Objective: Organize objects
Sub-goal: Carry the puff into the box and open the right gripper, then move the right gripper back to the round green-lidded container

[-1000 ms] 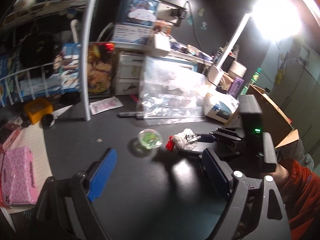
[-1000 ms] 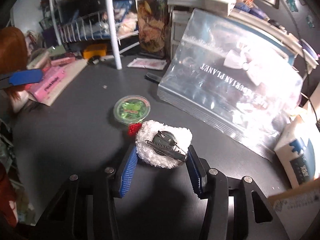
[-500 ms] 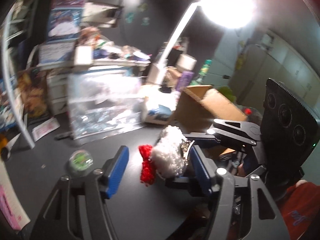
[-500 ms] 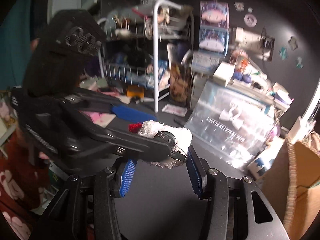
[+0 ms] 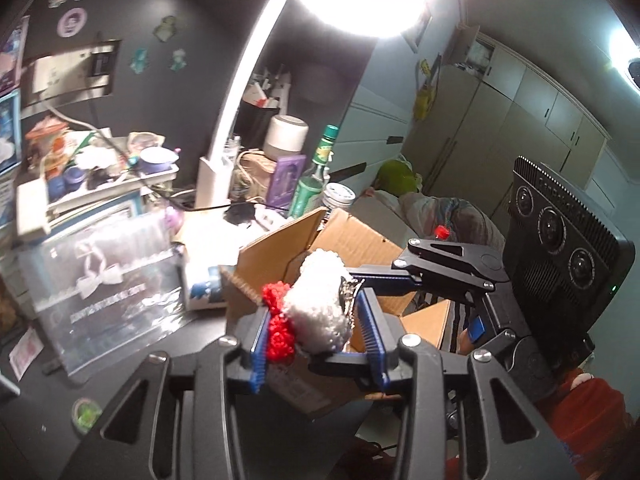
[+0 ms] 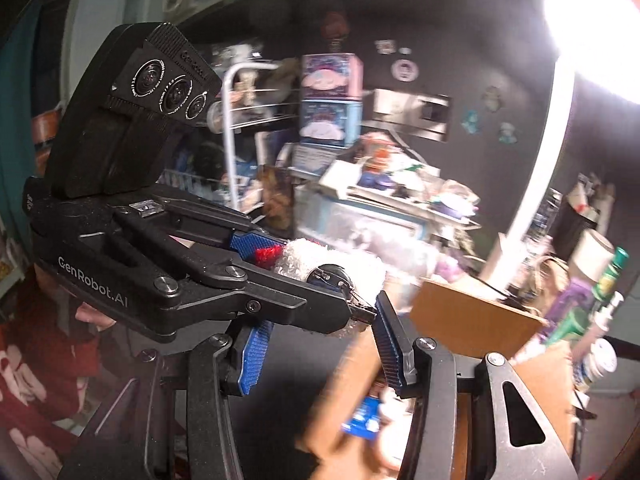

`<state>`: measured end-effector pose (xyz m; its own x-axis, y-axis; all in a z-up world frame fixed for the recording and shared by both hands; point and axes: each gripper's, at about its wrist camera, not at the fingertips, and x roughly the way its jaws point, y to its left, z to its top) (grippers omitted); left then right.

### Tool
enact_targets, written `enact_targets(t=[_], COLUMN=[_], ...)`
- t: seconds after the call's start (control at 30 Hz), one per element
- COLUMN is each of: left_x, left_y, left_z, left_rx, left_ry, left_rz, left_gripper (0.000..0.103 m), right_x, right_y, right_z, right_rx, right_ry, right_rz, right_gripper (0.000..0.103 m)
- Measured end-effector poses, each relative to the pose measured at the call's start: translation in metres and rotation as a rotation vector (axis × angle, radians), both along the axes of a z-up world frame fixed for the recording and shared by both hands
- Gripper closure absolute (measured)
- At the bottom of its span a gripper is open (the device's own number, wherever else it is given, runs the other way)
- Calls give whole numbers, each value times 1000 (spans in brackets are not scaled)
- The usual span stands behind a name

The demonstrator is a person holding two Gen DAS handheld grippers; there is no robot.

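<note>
A: How is the fluffy white hair clip judged to handle?

B: It is judged light and soft; the pile can be squashed, and only the metal clasp on its back is stiff. A hold across the plush body is favoured, since the red bow is floppy and the clasp could be sprung.

A: Where is it held relative to the grippers?

B: It is lifted off the dark desk, just above the near edge of the open cardboard box. In the left wrist view the left gripper is seen pinching it, with the bow pressed against the left blue pad.

A: And the right gripper?

B: It is reached in from the right of that view, with the clip between its blue pads. Whether it is clamped or already eased off cannot be told.

A: Anything else nearby?

B: A small green pot is left on the desk, near left.
</note>
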<state>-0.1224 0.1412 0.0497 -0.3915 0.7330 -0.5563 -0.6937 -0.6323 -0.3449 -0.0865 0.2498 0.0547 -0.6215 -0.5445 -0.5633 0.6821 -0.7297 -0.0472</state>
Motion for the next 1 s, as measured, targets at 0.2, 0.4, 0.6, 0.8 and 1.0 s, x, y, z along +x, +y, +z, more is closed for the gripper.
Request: enact_targets(t=[0.2, 0.4, 0.6, 0.8, 1.0], left_x=[-28, -40, -34, -27, -12], left_y=[45, 70, 64, 29, -45], left_z=[-7, -14, -6, 3, 4], left_rx=[-44, -81, -74, -64, -105], left_ry=[-66, -84, -31, -2, 86], left_rz=[-42, -53, -40, 34, 262], left_gripper=[66, 50, 24, 21, 19], right_x=[-23, -43, -44, -39, -20], right_y=[37, 57, 66, 56, 17], right_z=[1, -10, -11, -9, 1], right_rx=[25, 82, 114, 105, 64], right_ry=[-57, -107, -79, -78, -55], right_rz=[-72, -122, -160, -141, -42], right_gripper=[59, 50, 37, 37, 37])
